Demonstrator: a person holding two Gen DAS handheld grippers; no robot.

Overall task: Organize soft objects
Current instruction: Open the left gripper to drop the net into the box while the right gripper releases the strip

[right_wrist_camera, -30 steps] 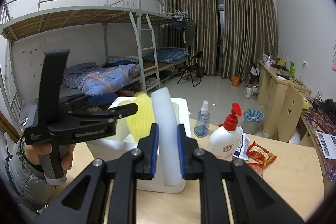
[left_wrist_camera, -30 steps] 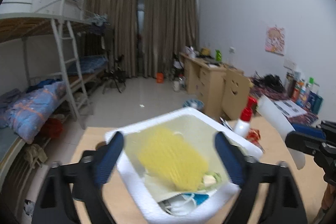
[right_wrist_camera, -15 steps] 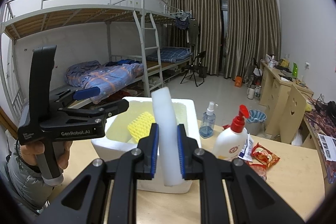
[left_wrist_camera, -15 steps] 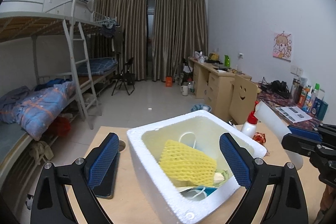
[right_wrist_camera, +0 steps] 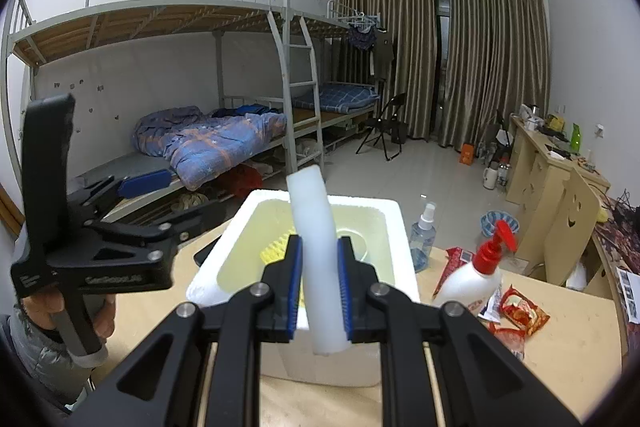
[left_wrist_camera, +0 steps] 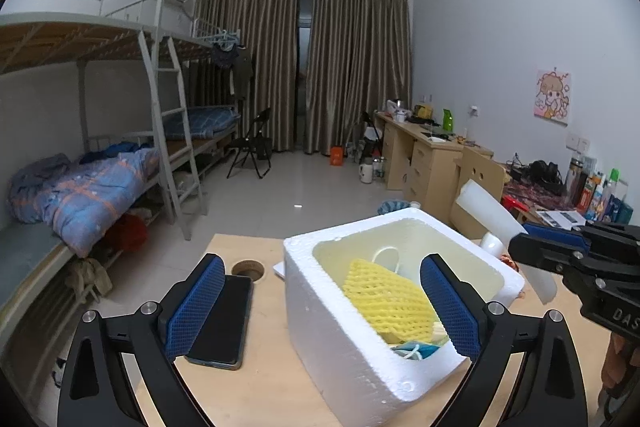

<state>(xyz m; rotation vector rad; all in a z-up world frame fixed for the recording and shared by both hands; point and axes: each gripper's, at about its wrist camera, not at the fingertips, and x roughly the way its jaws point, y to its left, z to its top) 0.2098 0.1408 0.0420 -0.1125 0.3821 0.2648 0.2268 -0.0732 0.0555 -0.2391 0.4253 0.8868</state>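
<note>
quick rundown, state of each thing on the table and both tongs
white foam box: open, no lid
yellow foam net: lying inside the box
white foam strip: clamped upright
right tongs: shut on strip
left tongs: open, empty
black phone: flat on table
red-capped pump bottle: capped, leaning

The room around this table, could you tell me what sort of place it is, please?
Most likely a shared dormitory room: metal bunk beds with a ladder line one wall, and study desks line the other.
</note>
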